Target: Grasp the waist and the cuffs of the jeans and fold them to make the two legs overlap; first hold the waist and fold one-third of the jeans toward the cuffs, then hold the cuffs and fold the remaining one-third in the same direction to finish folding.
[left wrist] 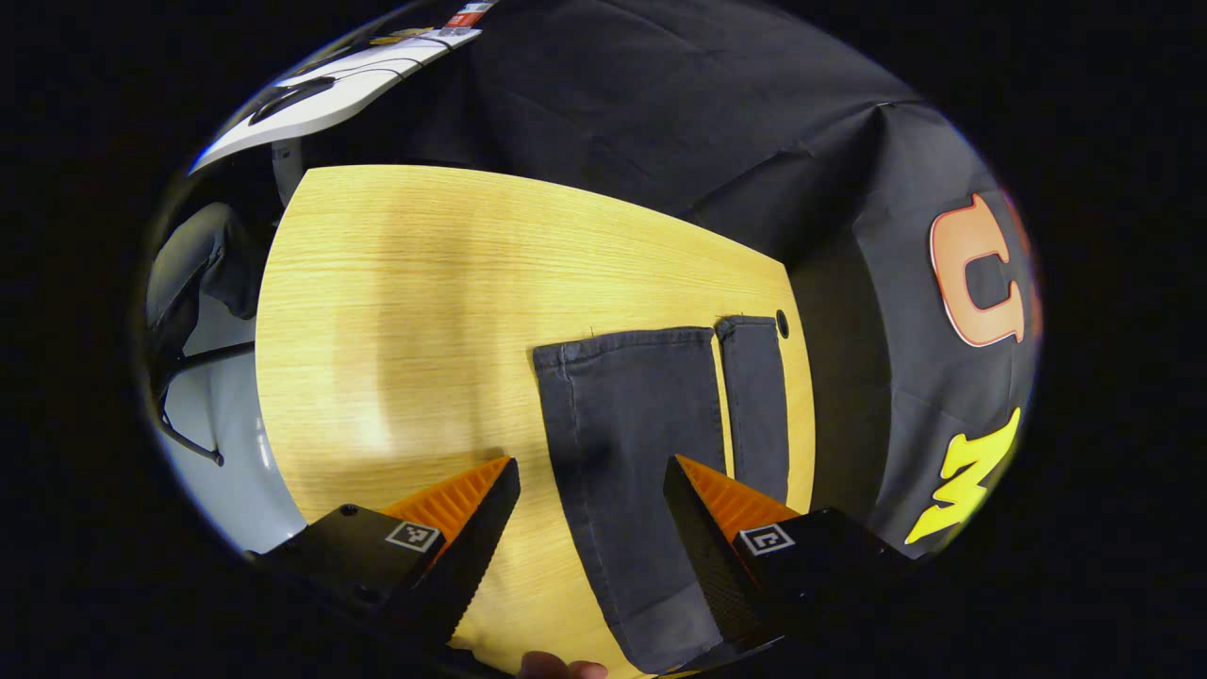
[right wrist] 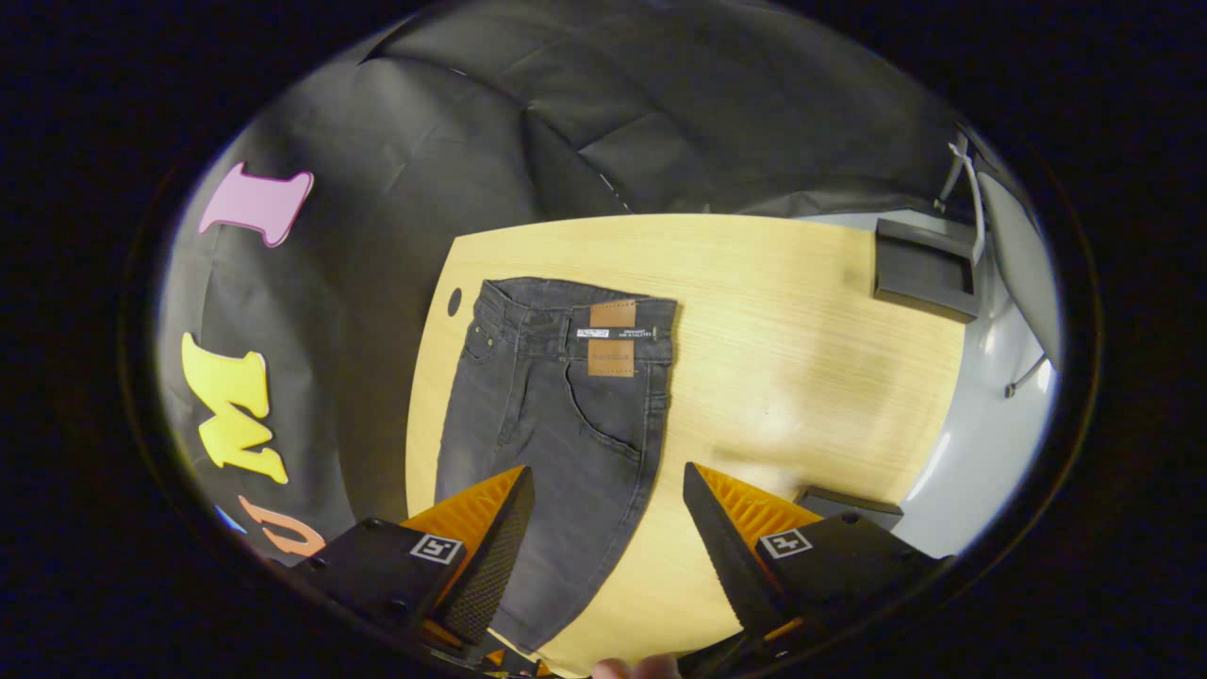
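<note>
1. While your left hand-held gripper (left wrist: 589,500) hovers with its fingers spread and holding nothing, the jeans (left wrist: 651,453) lie flat on the tabletop (left wrist: 405,311) below it, near the edge that meets the black booth wall.
2. Your right hand-held gripper (right wrist: 608,509) is likewise spread wide and empty, poised above the upper part of the jeans.
3. Judging by how things lie, the legs do not yet overlap; they rest side by side, so that first fold looks undone.
4. To do it well, bring the left gripper down on one cuff (left wrist: 627,341) and the right on the waist (right wrist: 575,316) at the same side, pinching through the whole thickness of cloth.
5. Lift both ends together and level, then lay that leg squarely over the other so the seams line up.
6. Left gripper view: you see both cuffs, a thin strip of bare wood between the legs, and a small hole (left wrist: 782,323) in the tabletop just beyond them.
7. Right gripper view: you see the waistband, a brown patch (right wrist: 612,338) and a front pocket.
</note>
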Available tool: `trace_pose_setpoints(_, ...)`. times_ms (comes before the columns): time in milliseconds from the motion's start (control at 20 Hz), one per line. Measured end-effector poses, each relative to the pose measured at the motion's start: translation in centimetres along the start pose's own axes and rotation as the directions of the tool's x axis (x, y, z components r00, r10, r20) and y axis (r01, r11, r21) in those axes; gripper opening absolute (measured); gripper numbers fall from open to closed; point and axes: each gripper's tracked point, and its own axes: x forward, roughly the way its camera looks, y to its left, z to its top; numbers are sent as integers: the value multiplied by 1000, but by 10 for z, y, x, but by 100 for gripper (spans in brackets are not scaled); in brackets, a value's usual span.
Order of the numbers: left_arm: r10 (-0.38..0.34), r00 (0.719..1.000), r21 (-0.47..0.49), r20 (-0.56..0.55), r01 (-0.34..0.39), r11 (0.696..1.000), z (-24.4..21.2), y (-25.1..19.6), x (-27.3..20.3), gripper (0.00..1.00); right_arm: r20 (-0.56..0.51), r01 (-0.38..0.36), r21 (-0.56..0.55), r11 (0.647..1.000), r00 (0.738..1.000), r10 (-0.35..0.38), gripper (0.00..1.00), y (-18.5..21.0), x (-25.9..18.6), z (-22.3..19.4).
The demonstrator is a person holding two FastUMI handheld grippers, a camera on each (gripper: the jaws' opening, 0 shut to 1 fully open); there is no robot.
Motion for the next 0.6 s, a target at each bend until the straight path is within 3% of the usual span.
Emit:
trace_pose_setpoints(50,7,1000,0,-2,-7,1000,0,0,3,99,-1,8,-3,1000,1000,-8,92,0,3,0)
trace_pose_setpoints(100,15,1000,0,-6,-15,1000,-1,1,6,99,-3,16,-8,1000,1000,-17,98,0,8,0)
trace_pose_setpoints(250,23,1000,-9,-14,-23,1000,0,-2,14,100,-12,33,-8,999,999,-33,98,0,15,2)
trace_pose_setpoints(300,18,1000,-4,-13,-18,1000,1,-5,18,100,-11,38,-10,999,999,-38,92,-1,17,3)
trace_pose_setpoints(350,15,1000,-2,-13,-16,1000,2,-9,19,99,-11,43,-13,999,999,-43,98,-1,19,4)
trace_pose_setpoints(400,10,1000,-3,-14,-10,1000,2,-13,22,99,-11,50,-13,999,999,-50,92,-2,22,5)
trace_pose_setpoints(450,10,1000,-2,-11,-10,1000,4,-18,24,99,-10,54,-8,998,998,-54,98,-3,25,7)
trace_pose_setpoints(600,-14,1000,16,-23,14,1000,4,-28,32,100,-14,65,15,998,998,-65,100,-5,35,11)
